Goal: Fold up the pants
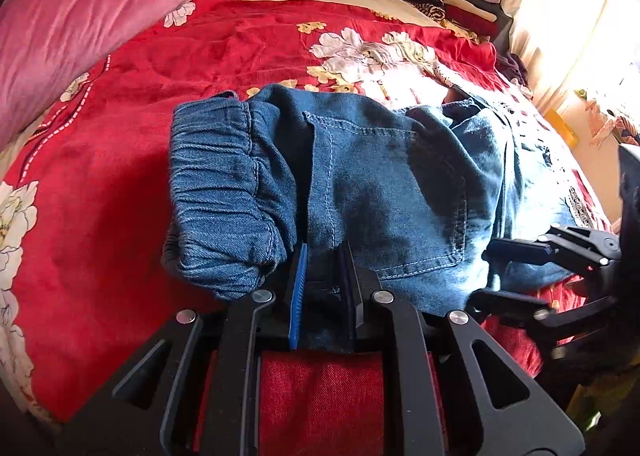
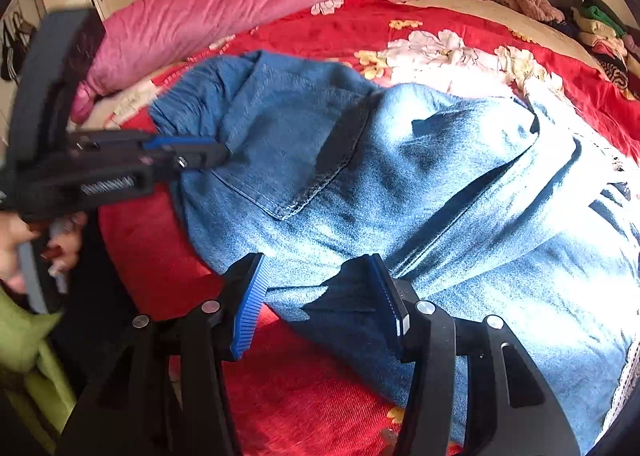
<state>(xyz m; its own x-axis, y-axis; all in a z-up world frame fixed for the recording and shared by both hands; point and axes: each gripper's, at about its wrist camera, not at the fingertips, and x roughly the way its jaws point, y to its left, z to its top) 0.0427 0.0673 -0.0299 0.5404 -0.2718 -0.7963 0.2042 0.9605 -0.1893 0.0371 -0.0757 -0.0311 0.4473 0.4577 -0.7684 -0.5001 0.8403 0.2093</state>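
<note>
Your blue denim pants [image 1: 360,176] with the gathered elastic waistband lie bunched across the red floral bedspread [image 1: 120,196], waistband toward your left. Your left gripper [image 1: 324,272] is pinched together on the near edge of the denim just beside the waistband, its blue ribbed pads nearly meeting with cloth between them. Your right gripper [image 2: 320,296] stands parted over the near hem farther along; a fold of denim sits between its pads, but they do not press on it. A long pink pillow [image 2: 240,4] lies along the bed's far side.
</note>
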